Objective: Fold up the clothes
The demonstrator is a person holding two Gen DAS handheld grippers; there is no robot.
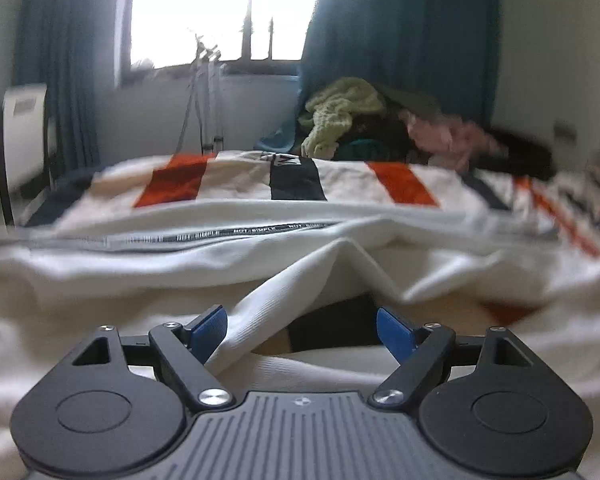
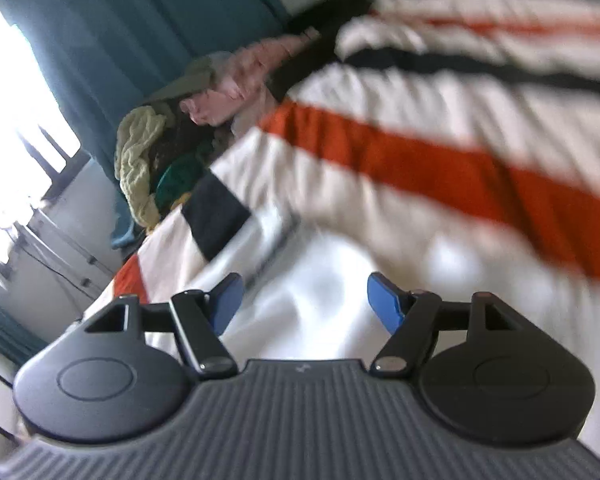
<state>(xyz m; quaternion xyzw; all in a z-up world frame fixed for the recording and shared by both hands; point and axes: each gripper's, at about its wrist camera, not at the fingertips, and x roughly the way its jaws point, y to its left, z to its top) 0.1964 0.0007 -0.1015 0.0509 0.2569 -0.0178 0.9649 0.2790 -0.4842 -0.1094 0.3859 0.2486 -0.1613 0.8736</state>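
Observation:
A white garment (image 1: 260,256) with orange and dark stripes lies spread over the bed, its zip line running across the left wrist view. My left gripper (image 1: 300,320) is open just above it. A ribbed white fold (image 1: 284,292) rises between the blue pads and brushes the left pad (image 1: 210,330), while the right pad stands apart from it. In the tilted, blurred right wrist view, the same striped garment (image 2: 420,160) fills the frame. My right gripper (image 2: 306,294) is open over plain white cloth, with nothing pinched.
A pile of other clothes (image 1: 348,108), yellow-green, pink and dark, sits at the far end of the bed, and the right wrist view shows this clothes pile (image 2: 140,144) too. Behind it are teal curtains (image 1: 400,40) and a bright window (image 1: 220,12). A white appliance (image 1: 24,128) stands at far left.

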